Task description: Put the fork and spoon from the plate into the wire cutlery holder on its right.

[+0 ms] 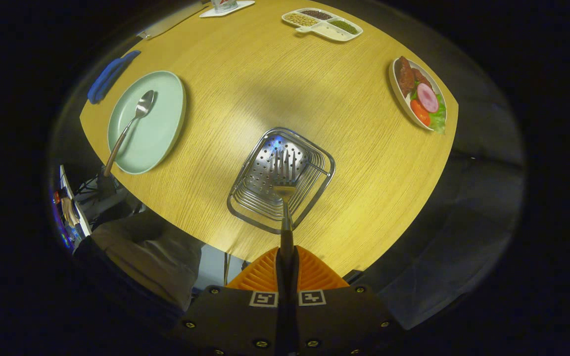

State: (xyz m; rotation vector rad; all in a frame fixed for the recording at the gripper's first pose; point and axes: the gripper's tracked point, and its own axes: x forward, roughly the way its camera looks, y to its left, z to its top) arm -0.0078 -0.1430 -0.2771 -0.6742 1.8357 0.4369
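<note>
My gripper (287, 257) is shut on the handle of a metal fork (285, 185), held high above the wooden table. The fork points straight down, its tines hanging over the open mouth of the wire cutlery holder (265, 210), whose perforated bottom shows beneath them. To the left of the holder lies a pale green plate (159, 128). A spoon (131, 123) with a brown handle rests on that plate, bowl away from me, handle reaching past the plate's near rim.
A white dish of meat and vegetables (419, 94) sits at the table's right edge. A divided tray of grains (322, 23) and a white coaster with a glass (226, 7) stand at the far side. A blue object (109, 76) lies beyond the plate.
</note>
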